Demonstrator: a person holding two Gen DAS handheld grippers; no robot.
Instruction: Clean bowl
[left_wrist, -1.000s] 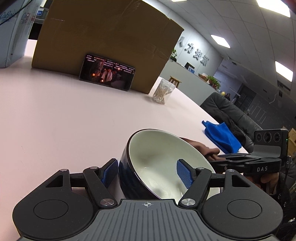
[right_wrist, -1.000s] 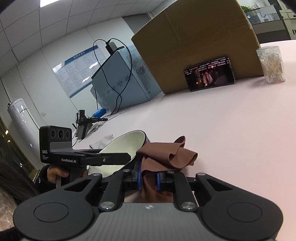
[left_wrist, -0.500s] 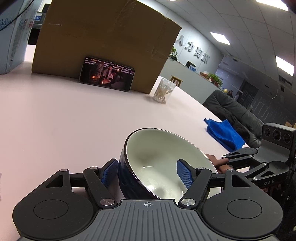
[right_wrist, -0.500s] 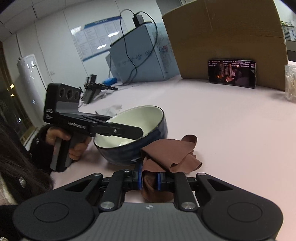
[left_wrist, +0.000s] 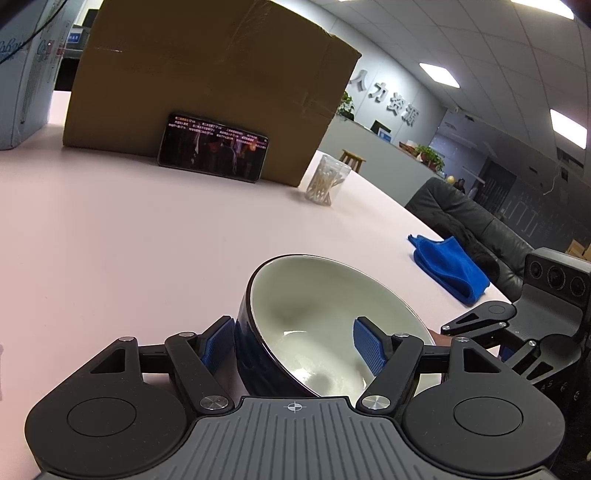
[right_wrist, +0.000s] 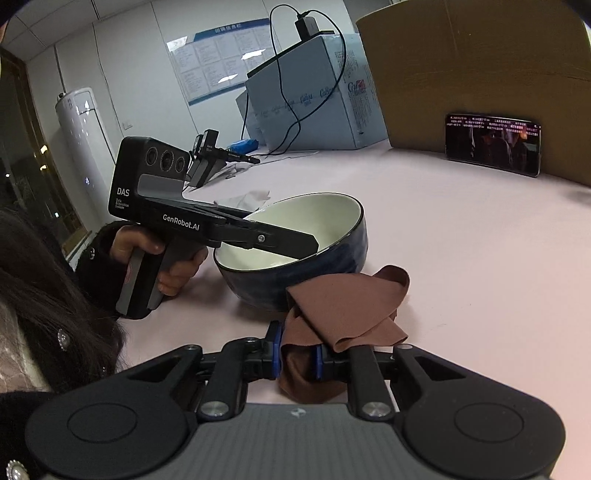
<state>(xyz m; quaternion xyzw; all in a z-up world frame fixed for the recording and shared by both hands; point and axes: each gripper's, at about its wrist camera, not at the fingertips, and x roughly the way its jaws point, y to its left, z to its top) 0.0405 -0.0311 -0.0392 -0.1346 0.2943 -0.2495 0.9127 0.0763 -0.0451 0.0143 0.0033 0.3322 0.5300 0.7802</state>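
Brown cloth (right_wrist: 343, 310) sits between our right gripper (right_wrist: 297, 360) jaws, which have just been opening, with the bowl (right_wrist: 295, 254) just ahead-left, tilted and clamped by its wall in our left gripper (left_wrist: 293, 345).

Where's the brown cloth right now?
In the right wrist view, the brown cloth sits between the right gripper's fingers, whose jaws have just been opening, on the pink table beside the dark blue bowl.
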